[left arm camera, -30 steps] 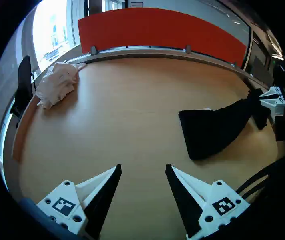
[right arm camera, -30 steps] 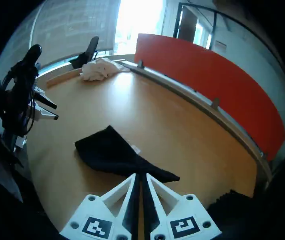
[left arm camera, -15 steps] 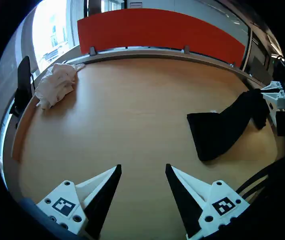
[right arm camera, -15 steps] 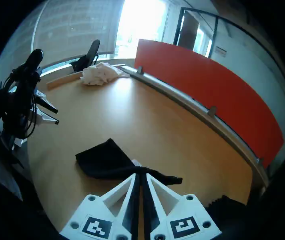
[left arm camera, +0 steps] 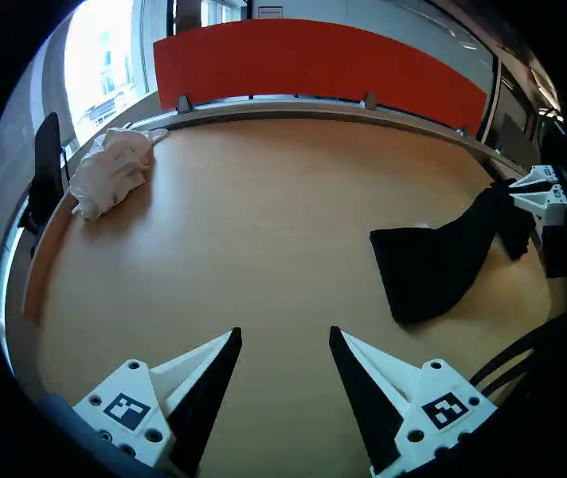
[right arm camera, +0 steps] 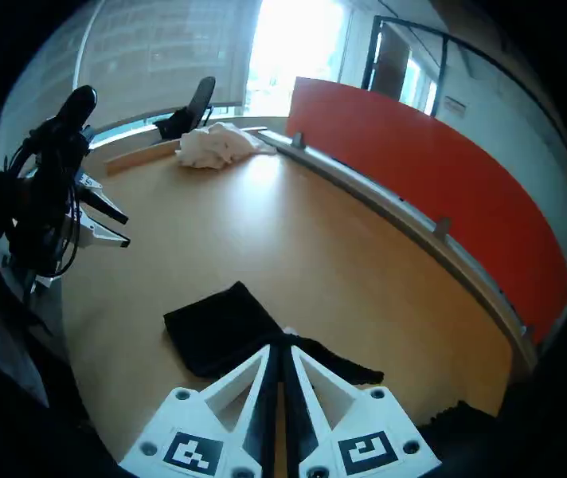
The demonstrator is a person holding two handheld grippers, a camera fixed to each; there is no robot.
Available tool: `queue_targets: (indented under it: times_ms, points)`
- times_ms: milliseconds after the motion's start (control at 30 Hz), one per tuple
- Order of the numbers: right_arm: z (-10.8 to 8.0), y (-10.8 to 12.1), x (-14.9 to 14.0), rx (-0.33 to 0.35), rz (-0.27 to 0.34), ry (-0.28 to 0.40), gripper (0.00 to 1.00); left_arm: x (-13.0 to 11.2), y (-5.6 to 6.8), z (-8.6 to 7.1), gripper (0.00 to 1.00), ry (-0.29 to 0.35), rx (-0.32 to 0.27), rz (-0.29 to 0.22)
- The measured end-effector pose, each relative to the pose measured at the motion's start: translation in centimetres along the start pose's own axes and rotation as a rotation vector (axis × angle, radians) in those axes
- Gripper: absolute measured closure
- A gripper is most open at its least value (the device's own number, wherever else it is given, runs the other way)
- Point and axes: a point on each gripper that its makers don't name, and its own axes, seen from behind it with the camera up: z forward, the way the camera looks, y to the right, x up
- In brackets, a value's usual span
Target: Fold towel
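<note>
A black towel (left arm camera: 431, 263) lies on the wooden table (left arm camera: 283, 207), one end lifted toward the right. My right gripper (right arm camera: 282, 349) is shut on that raised end of the black towel (right arm camera: 220, 331); from the left gripper view the right gripper (left arm camera: 545, 195) sits at the far right with the cloth hanging from it. My left gripper (left arm camera: 283, 338) stands open above bare table near the front edge, well left of the towel. In the right gripper view the left gripper (right arm camera: 96, 215) appears at the far left, held by a person's hand.
A crumpled white cloth (left arm camera: 112, 167) lies at the table's far left corner. A red divider panel (left arm camera: 315, 64) runs along the back edge. A dark chair (left arm camera: 47, 171) stands beyond the left edge. Bare wood spans the table's middle.
The right gripper drew the towel's held end to the right and up, so the towel slid right and bunched shorter. The left gripper stayed put and open.
</note>
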Motion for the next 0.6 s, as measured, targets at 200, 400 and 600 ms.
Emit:
queue_targets:
  times_ms: [200,400,600]
  points:
    - [1.8,-1.9,0.6,0.046,-0.005,0.002,0.94,0.1,0.0,-0.1,0.19,0.003,0.000,-0.007]
    - [3.4,-3.7,0.8,0.088,-0.014,-0.004,0.95,0.1,-0.3,-0.3,0.19,0.005,0.004,-0.012]
    - [4.2,-4.5,0.9,0.111,-0.023,-0.012,0.95,0.1,-0.9,-0.4,0.19,0.007,0.011,-0.023]
